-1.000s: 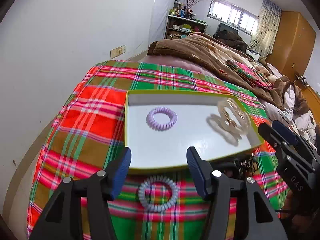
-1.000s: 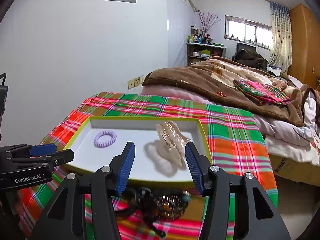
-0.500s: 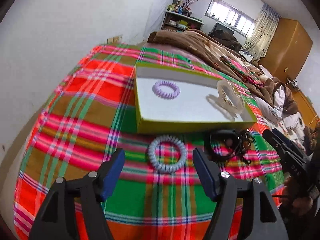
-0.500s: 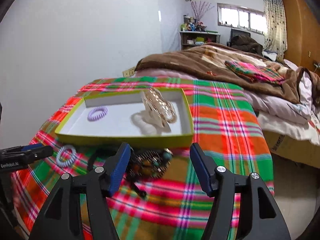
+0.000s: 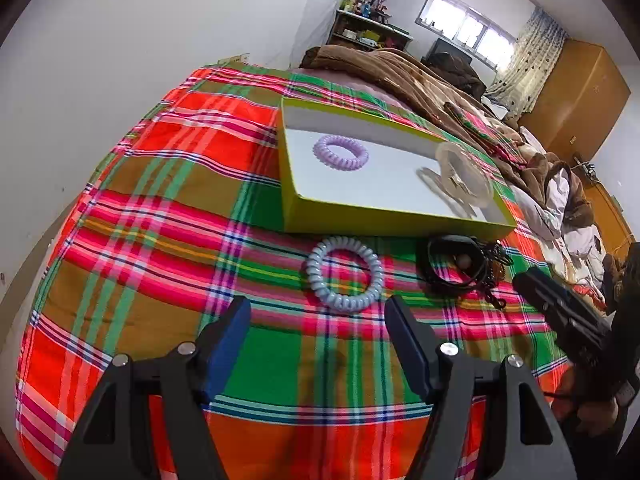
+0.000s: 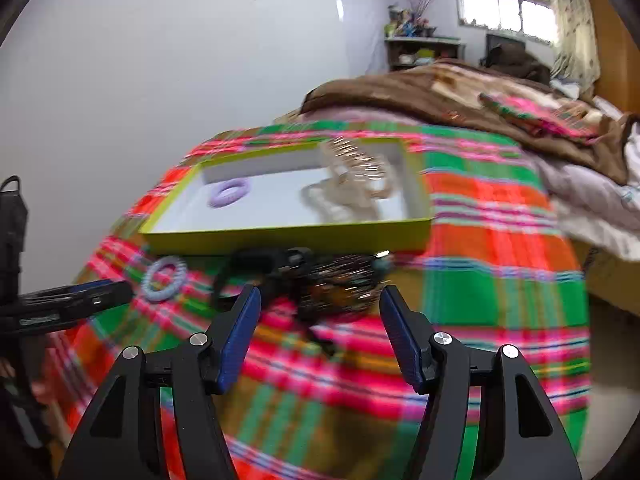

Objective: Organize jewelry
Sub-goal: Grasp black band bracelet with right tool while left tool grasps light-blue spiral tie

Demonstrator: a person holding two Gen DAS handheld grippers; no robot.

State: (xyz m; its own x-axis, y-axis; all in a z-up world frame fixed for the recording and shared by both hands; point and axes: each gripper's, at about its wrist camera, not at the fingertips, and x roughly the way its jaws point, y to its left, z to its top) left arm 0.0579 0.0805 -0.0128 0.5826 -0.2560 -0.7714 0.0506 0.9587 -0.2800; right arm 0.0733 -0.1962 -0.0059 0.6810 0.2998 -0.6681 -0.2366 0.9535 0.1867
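Observation:
A yellow-green tray point(image 5: 384, 218) point(image 6: 288, 236) with a white floor lies on the plaid cloth. Inside it are a purple coil hair tie point(image 5: 341, 152) point(image 6: 229, 193) and a clear hair claw point(image 5: 466, 176) point(image 6: 358, 168). In front of the tray lie a pale blue coil hair tie point(image 5: 345, 279) point(image 6: 165, 278) and a dark tangle of necklaces and bands point(image 5: 460, 266) point(image 6: 320, 280). My left gripper point(image 5: 318, 344) is open and empty, just short of the blue tie. My right gripper point(image 6: 320, 332) is open and empty, just short of the dark tangle.
The plaid cloth point(image 5: 160, 200) covers a table that ends at the white wall on the left. A bed with a brown blanket point(image 5: 400, 72) lies beyond the tray. A wooden wardrobe point(image 5: 576, 92) stands at the far right.
Both grippers have pulled back from the tray toward me, still open. The blue tie and the dark tangle now lie ahead of the fingertips. The clear claw stays in the tray.

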